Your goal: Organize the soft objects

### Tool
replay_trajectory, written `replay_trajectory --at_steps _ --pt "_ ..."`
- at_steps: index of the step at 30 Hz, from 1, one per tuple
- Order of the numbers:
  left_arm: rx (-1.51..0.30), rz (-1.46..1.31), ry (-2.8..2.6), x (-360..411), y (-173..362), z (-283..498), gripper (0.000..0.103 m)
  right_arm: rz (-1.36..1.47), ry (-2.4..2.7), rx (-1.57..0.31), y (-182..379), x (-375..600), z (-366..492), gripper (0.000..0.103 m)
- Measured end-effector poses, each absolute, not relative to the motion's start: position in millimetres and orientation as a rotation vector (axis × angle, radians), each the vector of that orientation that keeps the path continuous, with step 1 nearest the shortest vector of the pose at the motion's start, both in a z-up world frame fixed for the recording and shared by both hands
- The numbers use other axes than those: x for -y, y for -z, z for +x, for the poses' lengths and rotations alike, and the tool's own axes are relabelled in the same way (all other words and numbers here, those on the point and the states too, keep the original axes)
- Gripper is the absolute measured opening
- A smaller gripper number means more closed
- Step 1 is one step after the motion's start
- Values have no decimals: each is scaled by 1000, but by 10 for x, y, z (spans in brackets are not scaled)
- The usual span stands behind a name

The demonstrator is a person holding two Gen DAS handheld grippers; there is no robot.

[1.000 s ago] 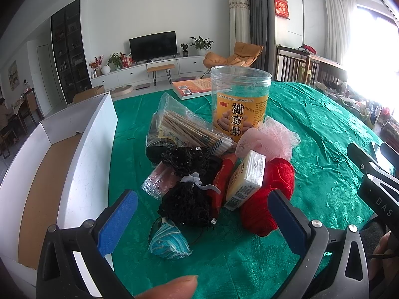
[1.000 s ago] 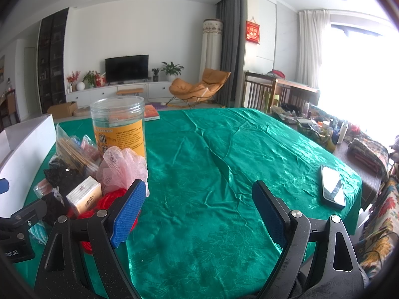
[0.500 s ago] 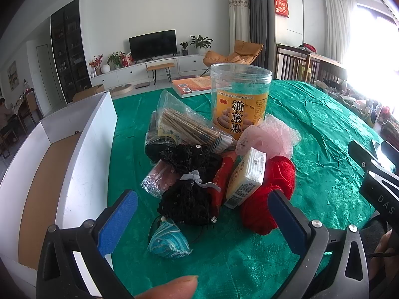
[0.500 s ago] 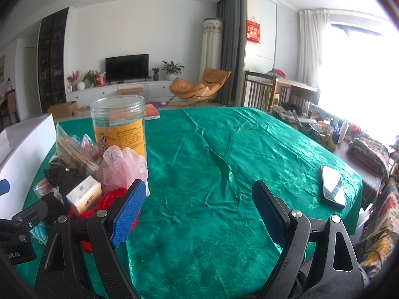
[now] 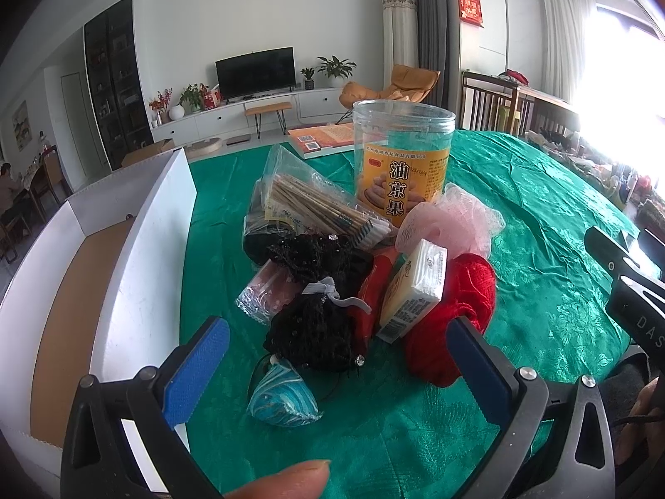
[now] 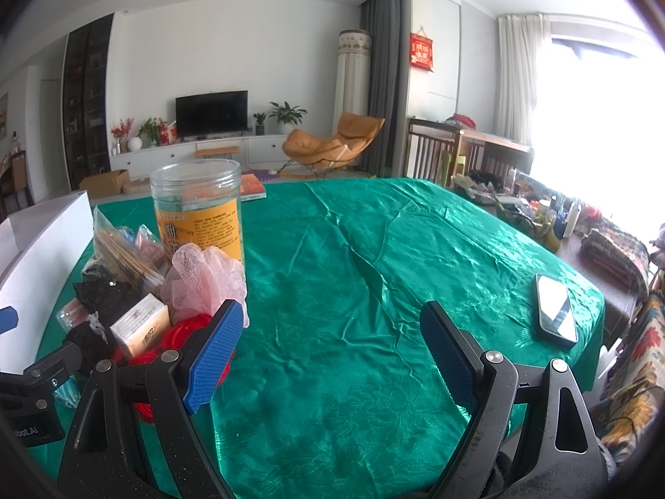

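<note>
A pile lies on the green tablecloth (image 5: 540,216): a black mesh pouch (image 5: 316,324), red yarn (image 5: 457,303), a pink bath puff (image 5: 449,224), a teal fabric pouch (image 5: 282,395), a tissue pack (image 5: 415,291), a bag of sticks (image 5: 316,203) and a clear snack jar (image 5: 401,158). My left gripper (image 5: 336,361) is open and empty, just short of the pile. My right gripper (image 6: 332,353) is open and empty over bare cloth, right of the pile; the puff (image 6: 203,278) and jar (image 6: 199,212) show at its left.
An open white box (image 5: 137,258) with a brown floor stands left of the pile. A phone (image 6: 555,307) lies near the table's right edge. A book (image 5: 324,139) lies behind the jar. The right gripper's body (image 5: 631,291) shows at the left view's right edge.
The left gripper has edged slightly toward the pile. The right gripper has not visibly moved.
</note>
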State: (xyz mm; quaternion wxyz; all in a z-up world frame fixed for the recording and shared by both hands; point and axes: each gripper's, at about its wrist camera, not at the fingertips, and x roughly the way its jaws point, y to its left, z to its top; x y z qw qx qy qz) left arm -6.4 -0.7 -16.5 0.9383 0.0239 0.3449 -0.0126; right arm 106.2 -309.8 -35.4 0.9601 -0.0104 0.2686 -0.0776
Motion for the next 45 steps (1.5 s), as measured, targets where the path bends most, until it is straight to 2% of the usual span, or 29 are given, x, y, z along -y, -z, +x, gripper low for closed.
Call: replay_trajectory --at_steps 45 --pt "-719 53 24 10 236 -65 103 -18 157 -546 360 3111 1060 89"
